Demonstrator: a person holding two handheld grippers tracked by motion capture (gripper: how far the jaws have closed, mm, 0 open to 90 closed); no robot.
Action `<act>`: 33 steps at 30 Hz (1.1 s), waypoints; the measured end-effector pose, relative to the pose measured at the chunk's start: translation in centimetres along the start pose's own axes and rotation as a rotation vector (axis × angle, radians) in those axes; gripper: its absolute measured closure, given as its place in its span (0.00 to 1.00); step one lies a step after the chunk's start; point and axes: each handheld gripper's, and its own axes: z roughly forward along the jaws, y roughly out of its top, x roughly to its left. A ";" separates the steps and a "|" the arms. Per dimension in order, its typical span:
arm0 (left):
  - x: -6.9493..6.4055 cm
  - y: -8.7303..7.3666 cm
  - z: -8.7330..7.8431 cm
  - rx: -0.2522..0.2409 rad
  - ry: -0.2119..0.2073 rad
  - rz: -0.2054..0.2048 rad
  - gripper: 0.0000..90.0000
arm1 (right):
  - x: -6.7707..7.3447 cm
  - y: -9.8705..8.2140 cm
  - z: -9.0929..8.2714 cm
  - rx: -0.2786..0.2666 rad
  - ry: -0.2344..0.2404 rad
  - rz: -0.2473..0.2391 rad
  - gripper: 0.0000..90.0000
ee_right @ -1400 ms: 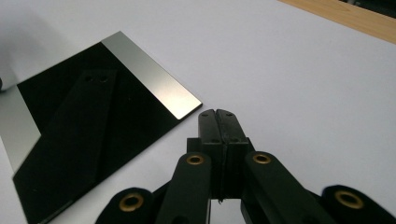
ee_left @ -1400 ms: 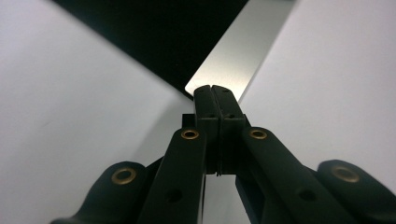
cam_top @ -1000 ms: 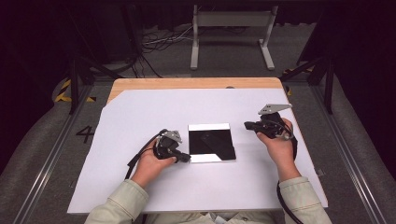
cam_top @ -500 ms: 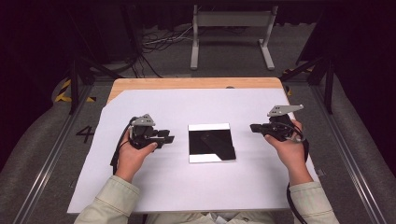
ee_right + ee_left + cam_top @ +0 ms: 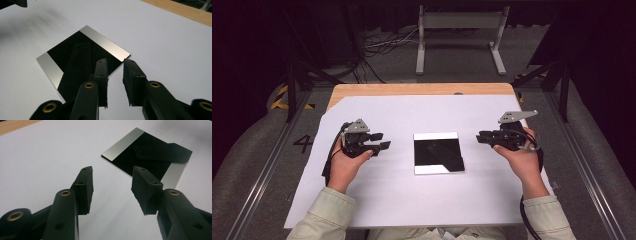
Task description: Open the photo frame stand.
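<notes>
A square glossy black plate (image 5: 438, 152) with silvery strips along two edges lies flat on the white sheet, midway between my hands. My left gripper (image 5: 383, 140) hovers to its left, pointing at it. Its jaws have just been opening and stand wide apart, with nothing between them. In the left gripper view the plate (image 5: 150, 157) lies beyond the left gripper (image 5: 112, 173). My right gripper (image 5: 478, 137) is off the plate's right side. Its jaws have also just been opening, and a narrow empty gap parts them. The right gripper view has the plate (image 5: 75, 57) just past the right gripper (image 5: 115, 62).
The white sheet (image 5: 402, 110) covers most of a wooden table, whose bare strip (image 5: 412, 89) runs along the far edge. Beyond the table a metal stand (image 5: 459, 22) and cables sit on the floor. Rails (image 5: 589, 165) run along both sides.
My left hand has pulled back to the left, away from the plate's edge, and its jaws have opened wide. The right gripper has stayed nearly in place and its jaws have parted slightly.
</notes>
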 end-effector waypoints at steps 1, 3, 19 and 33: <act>0.0 0.0 -0.1 -0.003 0.003 -0.001 0.58 | 0.1 0.0 0.0 0.000 0.002 -0.001 0.81; 0.1 0.0 -0.2 0.001 0.004 0.000 0.57 | 0.2 0.2 0.0 0.008 0.011 -0.002 0.80; 0.5 -0.2 -0.1 0.002 0.003 0.005 0.48 | 2.1 0.9 0.3 0.132 0.037 -0.053 0.79; 1.0 -0.4 -0.5 0.005 0.011 0.026 0.45 | 3.1 0.7 0.7 0.183 0.076 -0.082 0.78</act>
